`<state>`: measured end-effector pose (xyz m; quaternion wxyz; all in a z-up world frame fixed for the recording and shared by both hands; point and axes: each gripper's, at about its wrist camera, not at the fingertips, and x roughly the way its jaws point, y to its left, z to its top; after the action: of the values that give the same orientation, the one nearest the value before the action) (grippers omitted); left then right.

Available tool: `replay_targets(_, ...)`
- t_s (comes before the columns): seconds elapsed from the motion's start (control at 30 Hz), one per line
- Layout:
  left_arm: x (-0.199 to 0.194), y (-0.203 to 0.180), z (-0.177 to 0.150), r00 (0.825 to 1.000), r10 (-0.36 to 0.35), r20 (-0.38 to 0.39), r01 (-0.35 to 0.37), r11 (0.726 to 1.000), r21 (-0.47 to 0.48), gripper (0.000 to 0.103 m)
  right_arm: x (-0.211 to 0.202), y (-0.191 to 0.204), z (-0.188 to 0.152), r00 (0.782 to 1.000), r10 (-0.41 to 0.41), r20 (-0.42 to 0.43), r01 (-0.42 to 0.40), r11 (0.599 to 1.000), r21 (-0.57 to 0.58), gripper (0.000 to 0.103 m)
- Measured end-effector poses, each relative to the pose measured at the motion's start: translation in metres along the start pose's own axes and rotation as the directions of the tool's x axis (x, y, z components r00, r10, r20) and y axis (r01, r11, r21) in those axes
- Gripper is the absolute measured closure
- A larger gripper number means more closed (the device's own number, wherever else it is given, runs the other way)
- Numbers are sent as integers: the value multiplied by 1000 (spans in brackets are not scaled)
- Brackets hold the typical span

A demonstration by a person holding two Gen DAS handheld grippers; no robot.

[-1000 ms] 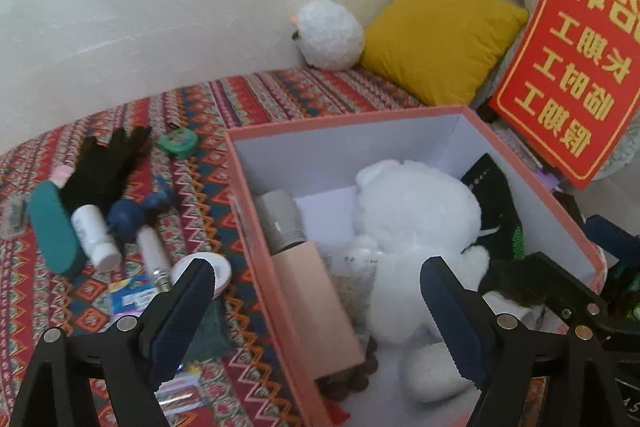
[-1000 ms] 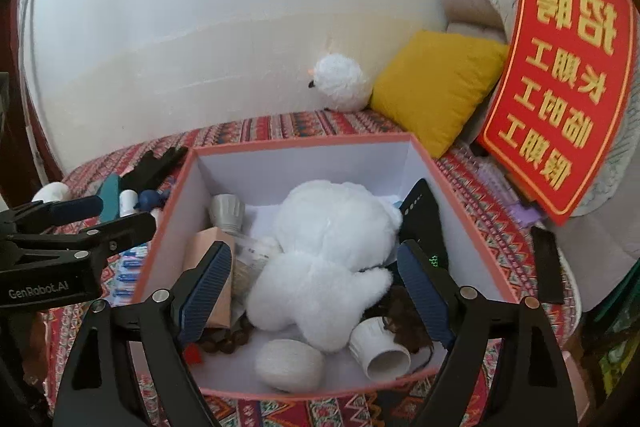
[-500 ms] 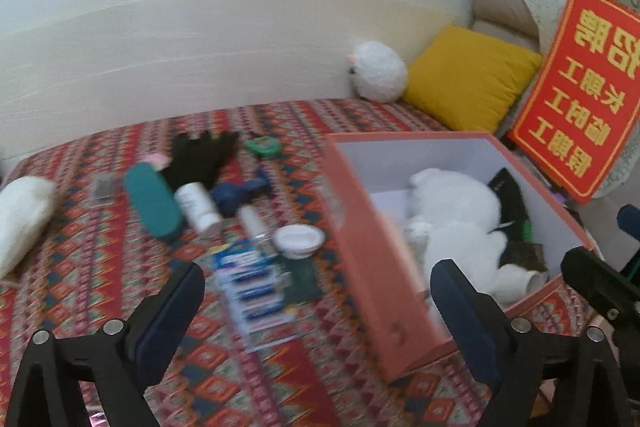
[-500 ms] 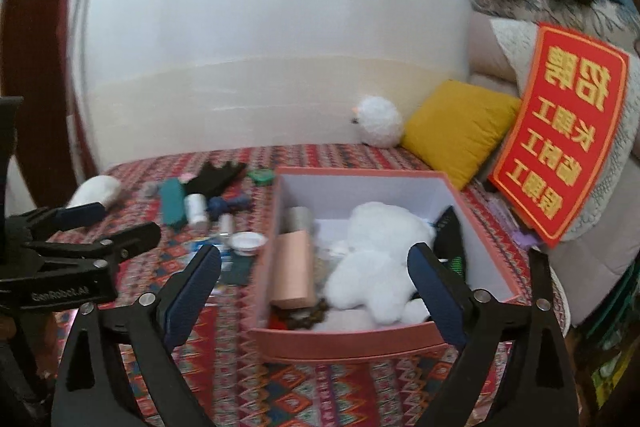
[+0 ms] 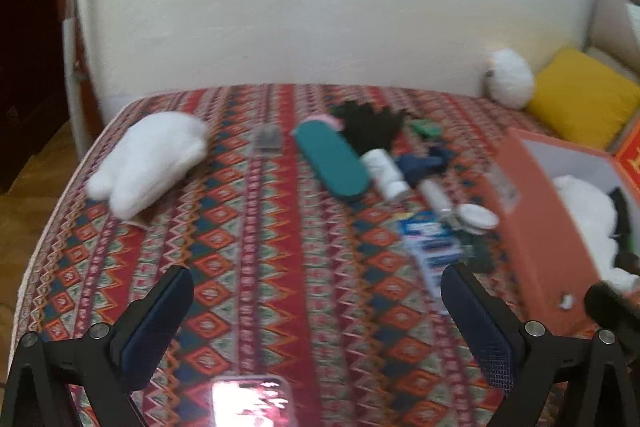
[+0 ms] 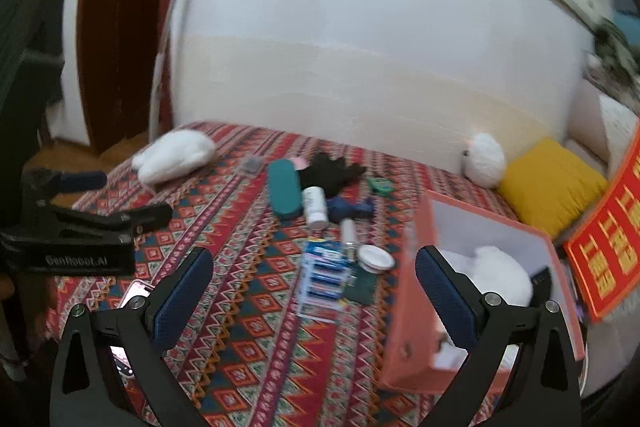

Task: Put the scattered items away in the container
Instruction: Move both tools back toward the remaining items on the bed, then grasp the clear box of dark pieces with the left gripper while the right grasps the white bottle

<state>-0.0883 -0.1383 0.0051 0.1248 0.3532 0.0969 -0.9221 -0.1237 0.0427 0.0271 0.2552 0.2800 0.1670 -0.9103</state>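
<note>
The orange box (image 5: 532,227) (image 6: 404,311) stands at the right with a white plush toy (image 5: 588,203) (image 6: 500,271) inside. Scattered on the patterned cloth left of it are a teal case (image 5: 332,159) (image 6: 284,193), white bottle (image 5: 386,173), black glove (image 5: 370,125), blue battery pack (image 5: 432,247) (image 6: 326,273), round white lid (image 5: 478,217) and a white fluffy toy (image 5: 148,155) (image 6: 176,155). My left gripper (image 5: 316,283) (image 6: 134,195) hangs open above bare cloth, holding nothing. My right gripper (image 6: 314,259) is open and empty above the battery pack.
A phone (image 5: 252,403) (image 6: 134,293) lies at the cloth's near edge under my left gripper. A yellow cushion (image 6: 552,183), a white puffball (image 6: 484,159) and a red sign (image 6: 612,243) sit behind the box. The bed's left edge drops to the floor.
Both grippers have pulled back and swung left, from over the box to over the cloth with the scattered items. Both stayed open and empty.
</note>
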Motion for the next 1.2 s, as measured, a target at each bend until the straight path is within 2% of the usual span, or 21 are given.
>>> replay_targets(0.07, 14, 11, 5, 1000, 9, -15, -9, 1000, -20, 1, 23, 9, 2, 999, 19, -30, -19, 1000, -14, 2)
replay_targets(0.13, 30, 22, 13, 1000, 7, -25, -8, 999, -44, 1, 45, 11, 4, 998, 40, -49, -40, 999, -10, 12)
replay_targets(0.2, 48, 28, 22, 1000, 4, -31, -6, 998, -65, 1, 69, 8, 6, 996, 56, -72, -56, 998, 7, 16)
replay_targets(0.37, 126, 35, 51, 995, 25, -93, -32, 997, -71, 1, 135, -11, 10, 988, 74, -134, -62, 994, 90, 16)
replay_targets(0.5, 185, 35, 70, 993, 18, -119, -23, 999, -43, 1, 197, -27, 11, 977, 81, -197, -54, 989, 139, 16)
replay_targets(0.63, 246, 29, 84, 992, 54, -117, -49, 998, 43, 1, 265, -36, 8, 958, 78, -277, -36, 987, 153, 26)
replay_targets(0.83, 329, 34, 97, 983, 62, -175, -53, 997, 57, 4, 339, -44, 2, 943, 60, -327, -7, 987, 161, 28)
replay_targets(0.97, 370, 38, 105, 983, 62, -172, -57, 998, 35, 12, 372, -43, 5, 934, 86, -347, -29, 985, 168, 35)
replay_targets(1.0, 375, 37, 106, 985, 65, -159, -59, 997, 39, 18, 378, -43, 6, 932, 96, -348, -37, 984, 172, 40)
replay_targets(1.03, 372, 37, 108, 987, 58, -150, -54, 998, 32, 25, 377, -44, 9, 937, 107, -331, -51, 983, 175, 56)
replay_targets(1.07, 368, 38, 110, 989, 50, -142, -47, 999, 24, 48, 376, -44, 11, 938, 118, -325, -64, 983, 171, 57)
replay_targets(1.2, 351, 40, 117, 994, 20, -108, -21, 1000, -9, 48, 353, -43, 10, 944, 125, -306, -75, 983, 170, 59)
